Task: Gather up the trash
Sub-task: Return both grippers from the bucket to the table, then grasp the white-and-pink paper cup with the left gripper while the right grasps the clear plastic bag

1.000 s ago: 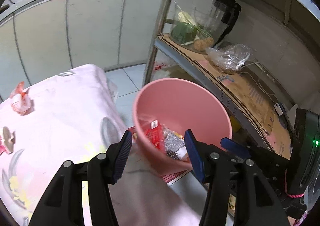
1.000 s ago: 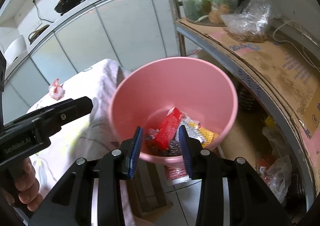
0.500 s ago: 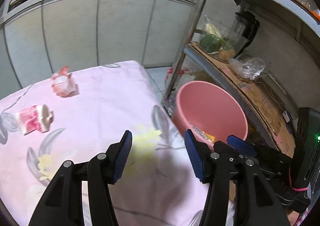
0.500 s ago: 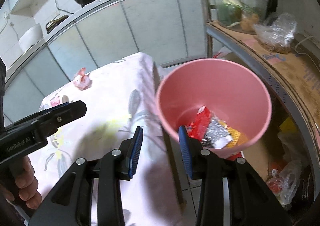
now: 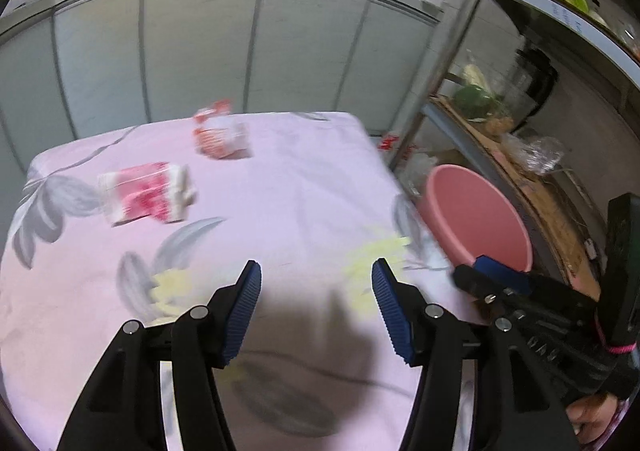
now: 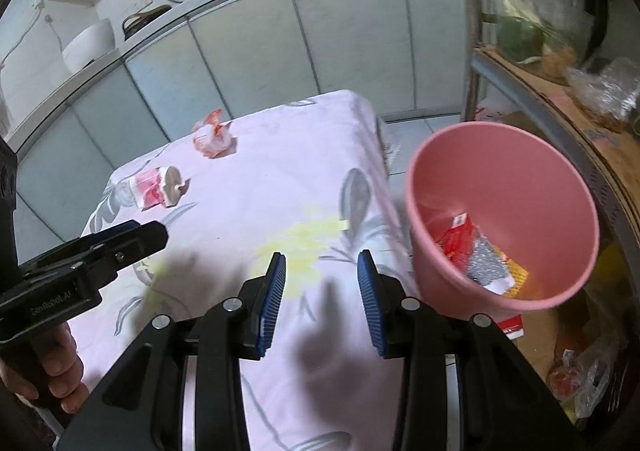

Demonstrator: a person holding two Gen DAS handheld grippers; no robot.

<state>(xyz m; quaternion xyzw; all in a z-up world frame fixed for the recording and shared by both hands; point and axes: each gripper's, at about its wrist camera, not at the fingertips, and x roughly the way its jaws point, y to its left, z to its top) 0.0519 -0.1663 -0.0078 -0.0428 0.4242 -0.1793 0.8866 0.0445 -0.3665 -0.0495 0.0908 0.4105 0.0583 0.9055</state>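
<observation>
A pink bin (image 6: 504,211) stands off the right edge of the table, with several wrappers (image 6: 476,255) inside; it also shows in the left wrist view (image 5: 476,215). Two pieces of trash lie on the pink flowered tablecloth (image 5: 288,187): a red-and-white crushed cup (image 5: 146,193) (image 6: 158,187) at the left and a crumpled red-and-white wrapper (image 5: 220,131) (image 6: 212,137) farther back. My left gripper (image 5: 316,299) is open and empty above the near cloth. My right gripper (image 6: 320,283) is open and empty over the cloth, left of the bin.
A metal shelf rack (image 6: 468,31) stands right of the table, holding cardboard, plastic bags (image 5: 536,153) and vegetables (image 5: 474,99). White cabinets (image 5: 240,51) line the back under a counter with pans. More bags lie on the floor beside the bin (image 6: 580,379).
Both grippers have swung left from over the bin to above the table. The bin now sits at the right, and the two pieces of trash have come toward the middle of the view.
</observation>
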